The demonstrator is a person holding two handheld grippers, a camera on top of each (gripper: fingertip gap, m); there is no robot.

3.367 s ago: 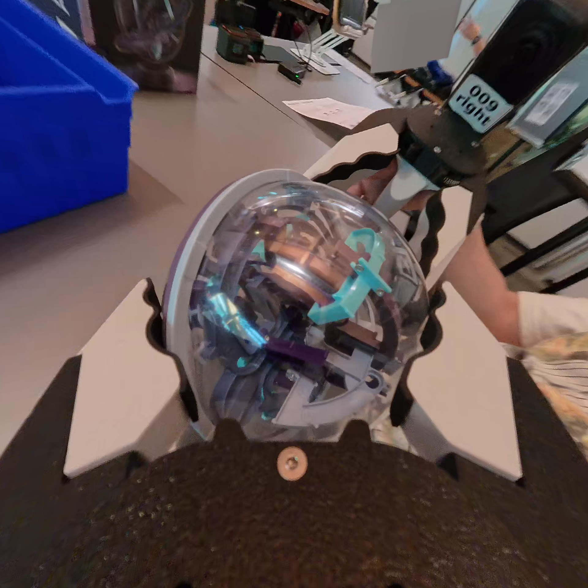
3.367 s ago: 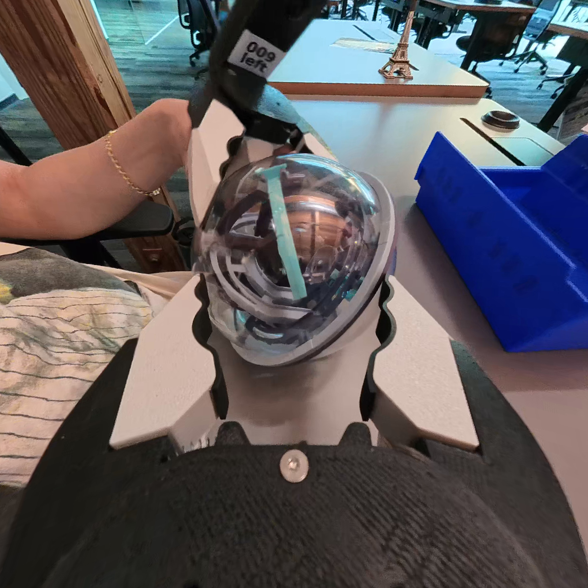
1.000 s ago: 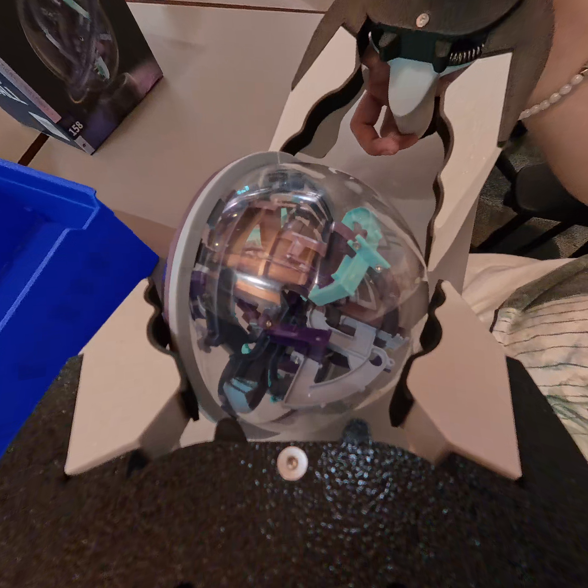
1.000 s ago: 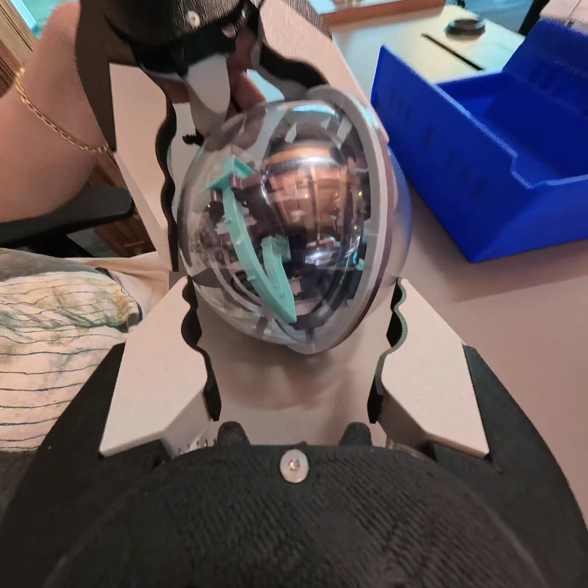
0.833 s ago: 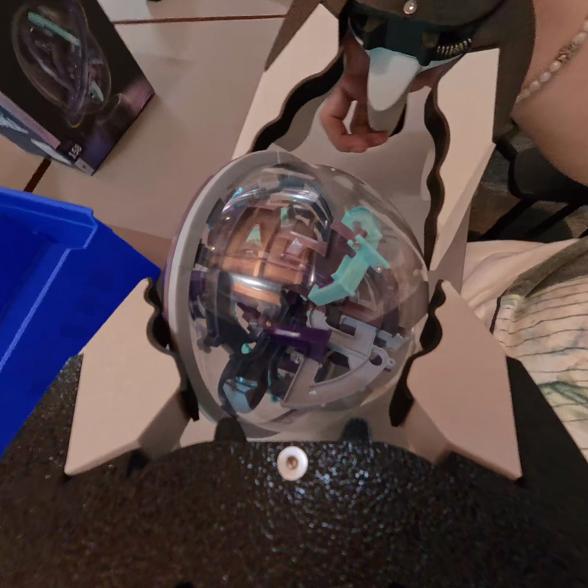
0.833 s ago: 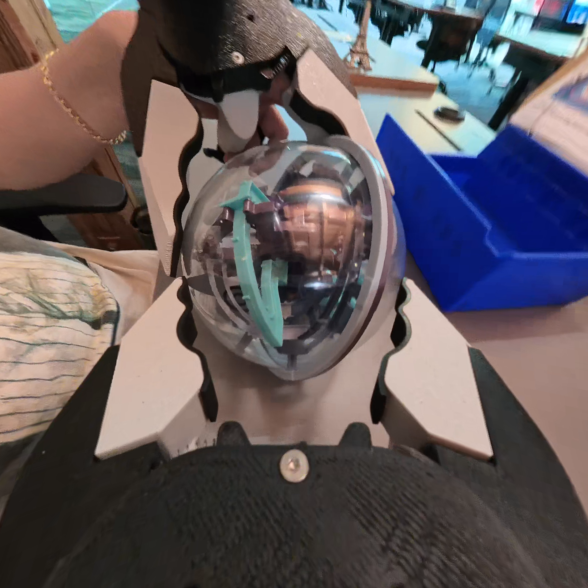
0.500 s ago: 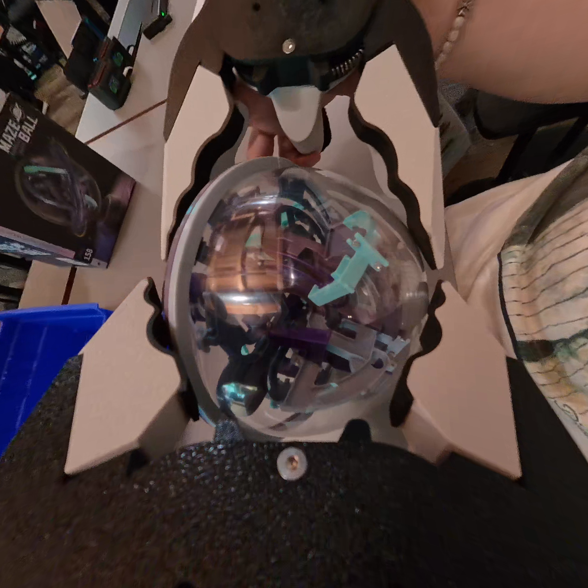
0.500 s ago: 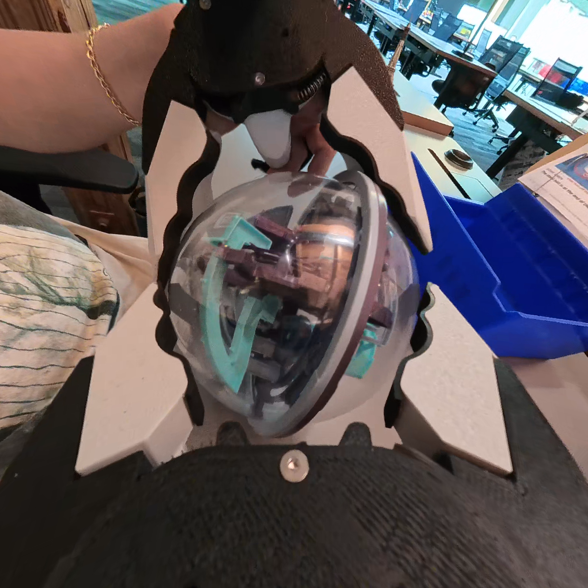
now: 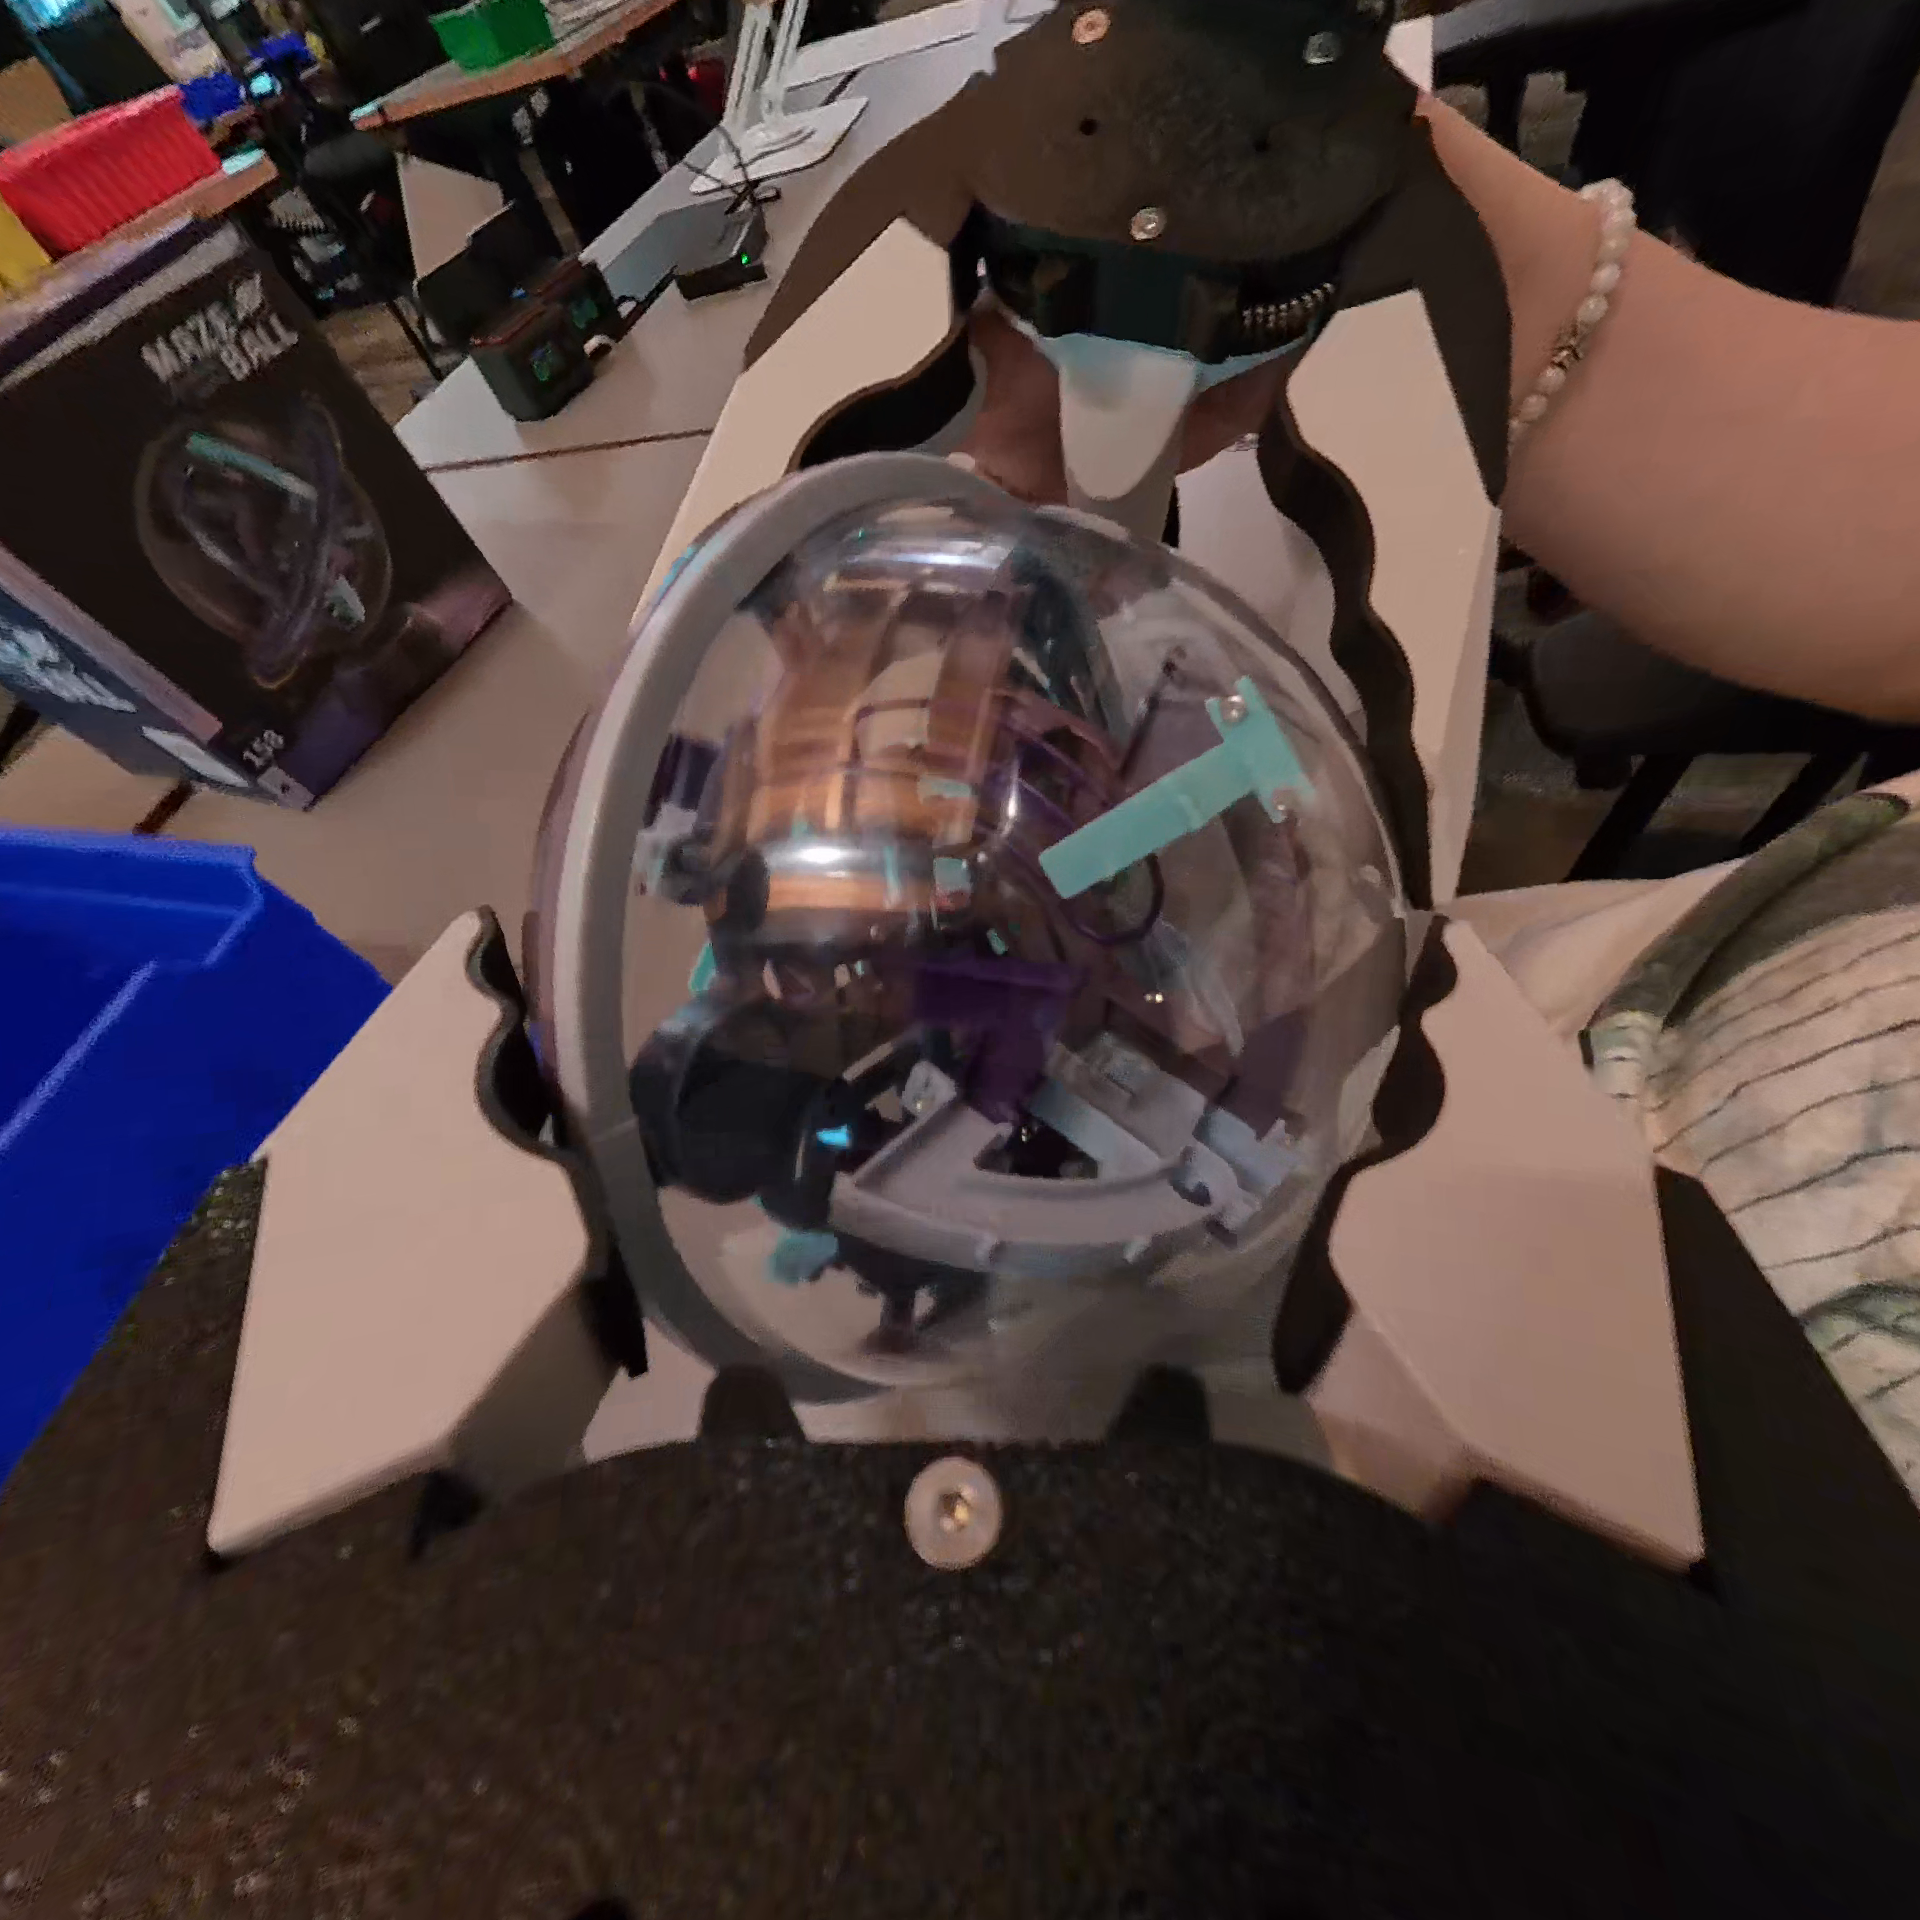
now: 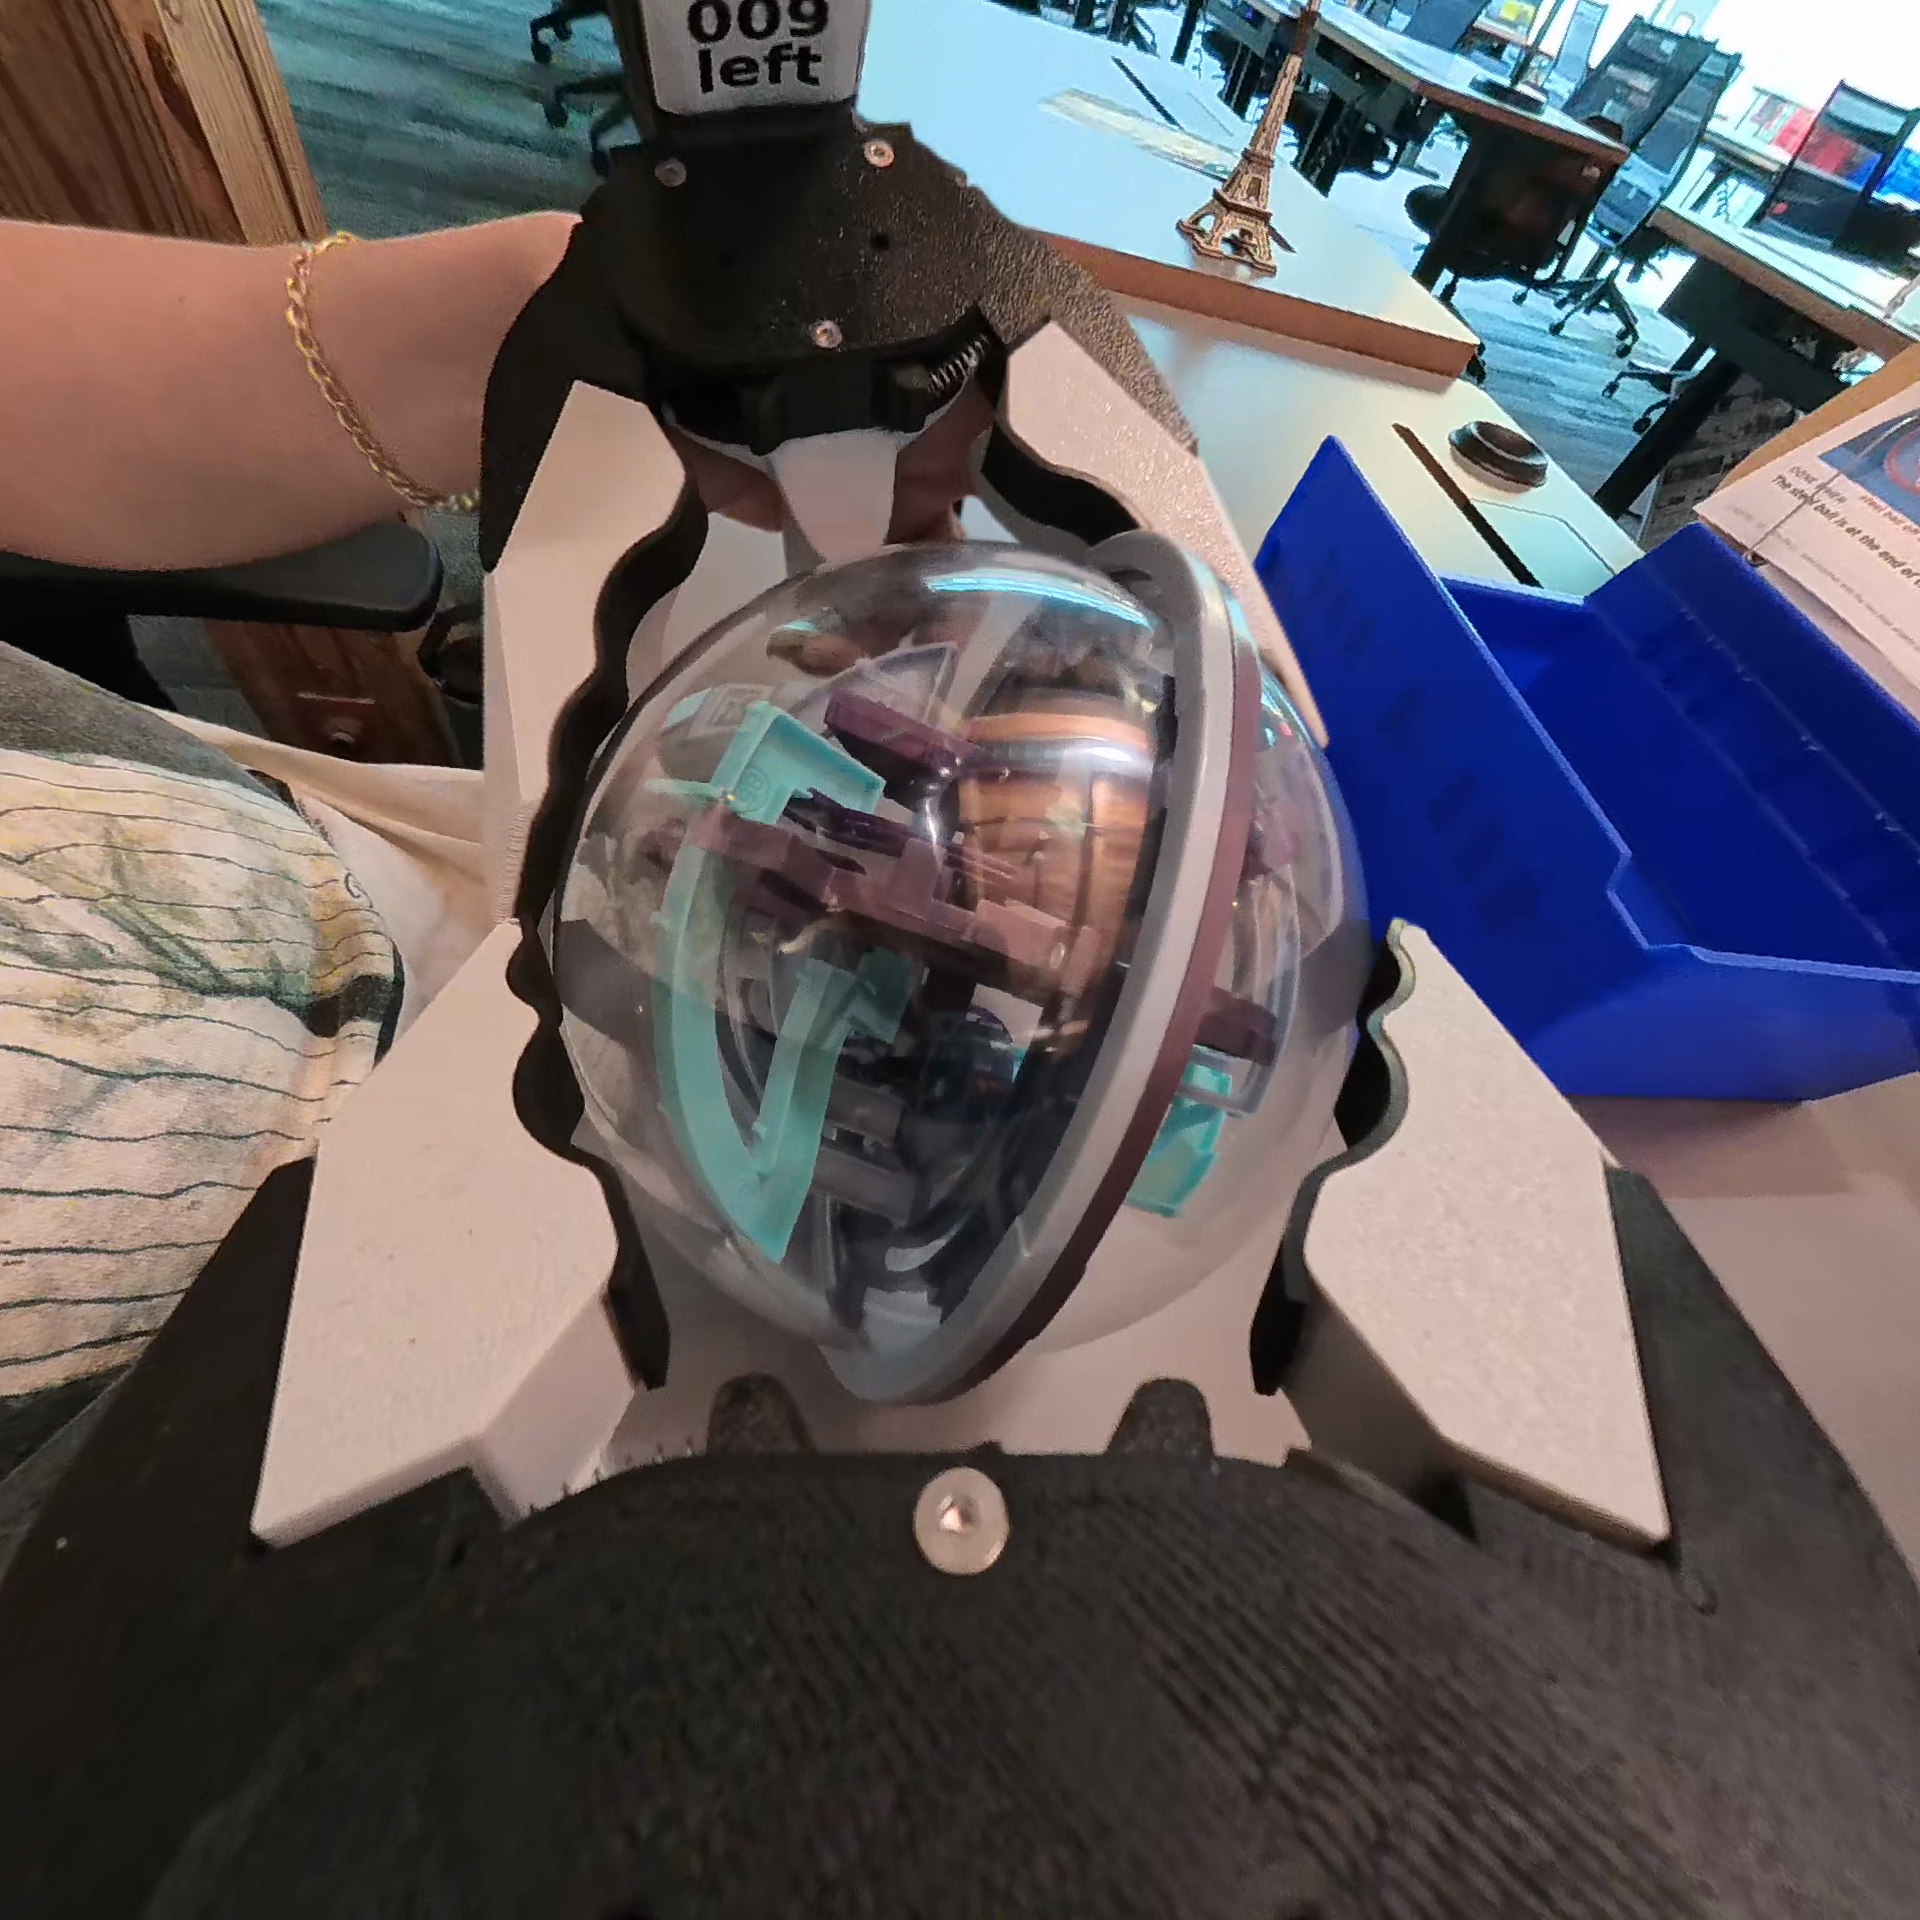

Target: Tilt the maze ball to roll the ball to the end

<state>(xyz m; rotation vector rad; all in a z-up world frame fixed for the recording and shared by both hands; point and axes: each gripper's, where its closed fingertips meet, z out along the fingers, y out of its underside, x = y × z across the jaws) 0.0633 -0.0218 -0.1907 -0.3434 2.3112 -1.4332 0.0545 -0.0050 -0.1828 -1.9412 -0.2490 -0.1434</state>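
The maze ball (image 9: 966, 914) is a clear sphere with a grey equator ring, teal, purple and grey tracks and a copper core. It is held in the air between both grippers, which face each other. My left gripper (image 9: 956, 935) is shut on it, with its white fingers on the left and right sides. My right gripper (image 10: 956, 940) is shut on the same ball (image 10: 935, 987) from the opposite side. The right gripper (image 9: 1039, 769) shows behind the ball in the left wrist view, and the left gripper (image 10: 914, 821) in the right wrist view. I cannot pick out the small ball inside.
A blue bin (image 10: 1662, 883) stands on the beige table (image 10: 1299, 416) beside the ball and also shows in the left wrist view (image 9: 125, 1039). The dark maze ball box (image 9: 208, 540) stands behind it. A small tower model (image 10: 1247, 177) is farther back. The person's striped shirt (image 10: 156, 987) is close below.
Both grippers have turned together with the ball in them. The views have swung up from the tabletop to the room, and the teal track now sits at a different angle.
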